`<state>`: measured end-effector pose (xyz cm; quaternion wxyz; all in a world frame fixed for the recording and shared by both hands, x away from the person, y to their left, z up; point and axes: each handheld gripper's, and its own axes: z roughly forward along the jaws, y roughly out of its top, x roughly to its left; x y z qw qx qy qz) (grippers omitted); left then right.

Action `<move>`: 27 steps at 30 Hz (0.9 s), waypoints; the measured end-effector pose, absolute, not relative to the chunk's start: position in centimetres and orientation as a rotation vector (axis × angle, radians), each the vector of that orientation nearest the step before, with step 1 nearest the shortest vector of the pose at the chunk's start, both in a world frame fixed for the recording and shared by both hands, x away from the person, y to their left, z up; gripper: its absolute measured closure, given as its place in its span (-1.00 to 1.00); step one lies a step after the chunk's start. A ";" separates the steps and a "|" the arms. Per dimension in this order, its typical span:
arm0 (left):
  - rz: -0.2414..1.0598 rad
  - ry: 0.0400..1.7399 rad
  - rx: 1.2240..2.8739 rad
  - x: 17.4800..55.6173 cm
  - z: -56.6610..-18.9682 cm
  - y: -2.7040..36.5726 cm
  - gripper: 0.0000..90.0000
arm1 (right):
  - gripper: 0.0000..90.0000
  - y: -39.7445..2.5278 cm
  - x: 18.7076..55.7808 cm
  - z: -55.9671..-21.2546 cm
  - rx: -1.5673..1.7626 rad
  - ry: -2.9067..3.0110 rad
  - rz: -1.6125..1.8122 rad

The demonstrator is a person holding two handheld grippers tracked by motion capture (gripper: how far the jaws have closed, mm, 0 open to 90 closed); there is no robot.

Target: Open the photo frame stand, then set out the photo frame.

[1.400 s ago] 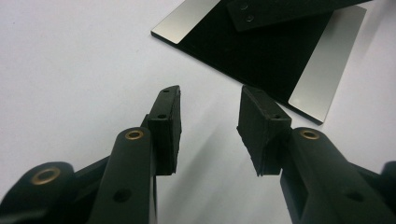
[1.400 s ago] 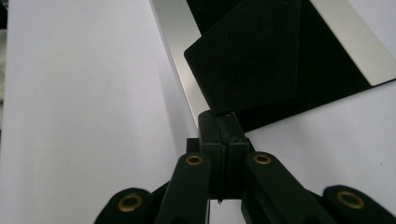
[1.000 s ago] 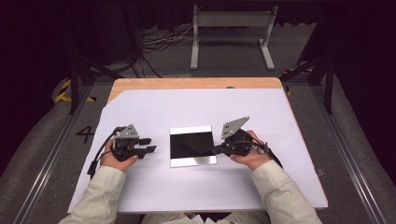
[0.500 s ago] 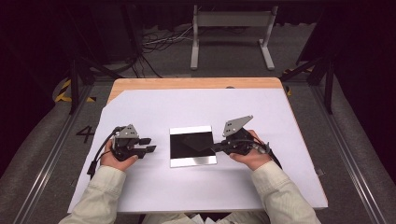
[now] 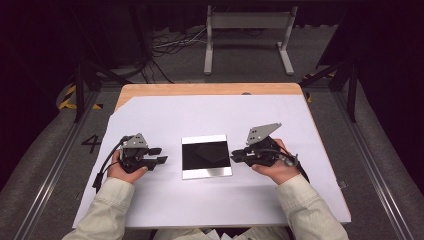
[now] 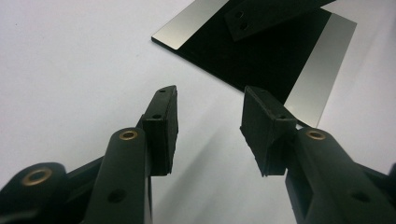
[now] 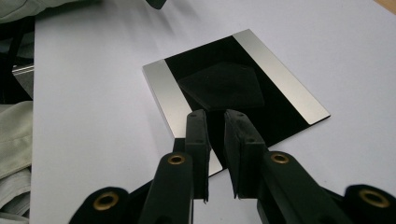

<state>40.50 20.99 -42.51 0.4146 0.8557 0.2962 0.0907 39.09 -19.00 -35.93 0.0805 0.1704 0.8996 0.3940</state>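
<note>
Where the high view blurs small detail: jaw gaps hard to judge, clearer from each gripper view.
Left gripper [image 5: 159, 155]: jaws wide apart, holding nothing, over bare white table sheet [image 5: 150, 200], near the plate's left edge.
Flat square black glossy plate with silver strips on two sides [image 5: 206, 156]: flat mid-table between both grippers; far corner cut off in left gripper view.
Right gripper [image 5: 236, 156]: jaws nearly closed, narrow gap, gripping nothing, at the plate's edge; contact cannot be told.
Dark reflection on plate [image 7: 224, 86]: plain in right gripper view, faint from above.
</note>
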 end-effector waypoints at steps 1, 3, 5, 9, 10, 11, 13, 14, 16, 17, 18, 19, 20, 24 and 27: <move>0.224 0.743 2.154 40.5 -42.5 21.0 0.26 | 0.74 -19.0 39.1 -35.8 0.509 2.690 1.177; 0.226 0.742 2.154 40.5 -42.5 20.9 0.25 | 0.69 -19.1 39.3 -35.4 0.513 2.699 1.176; 0.224 0.747 2.152 40.5 -42.5 21.0 0.25 | 0.61 -19.0 39.5 -35.2 0.515 2.705 1.176; 0.231 0.746 2.156 40.4 -42.5 21.0 0.24 | 0.53 -19.1 39.8 -35.1 0.531 2.715 1.178; 0.232 0.749 2.155 40.4 -42.6 21.0 0.23 | 0.51 -19.1 39.9 -35.0 0.544 2.723 1.182; 0.231 0.753 2.154 40.4 -42.6 21.0 0.22 | 0.47 -19.1 40.0 -35.0 0.555 2.727 1.190; 0.232 0.756 2.154 40.4 -42.6 21.1 0.22 | 0.42 -19.1 40.1 -34.9 0.584 2.729 1.188; 0.235 0.759 2.152 40.4 -42.6 21.1 0.21 | 0.38 -19.1 40.2 -34.9 0.595 2.724 1.184; 0.238 0.759 2.152 40.5 -42.6 21.1 0.21 | 0.37 -19.0 40.2 -34.7 0.632 2.694 1.162; 0.238 0.759 2.152 40.5 -42.6 21.1 0.20 | 0.37 -19.0 40.2 -34.7 0.632 2.694 1.162; 0.237 0.758 2.156 40.5 -42.6 21.1 0.20 | 0.40 -19.0 40.1 -34.6 0.640 2.685 1.156; 0.236 0.758 2.156 40.5 -42.7 21.1 0.20 | 0.41 -18.9 40.1 -34.6 0.651 2.700 1.167; 0.236 0.759 2.156 40.5 -42.7 21.1 0.20 | 0.41 -18.9 40.0 -34.5 0.663 2.700 1.165; 0.234 0.762 2.158 40.5 -42.7 21.1 0.18 | 0.41 -18.6 39.9 -34.3 0.732 2.667 1.169; 0.234 0.762 2.159 40.4 -42.7 21.1 0.18 | 0.43 -18.3 39.8 -34.2 0.796 2.665 1.180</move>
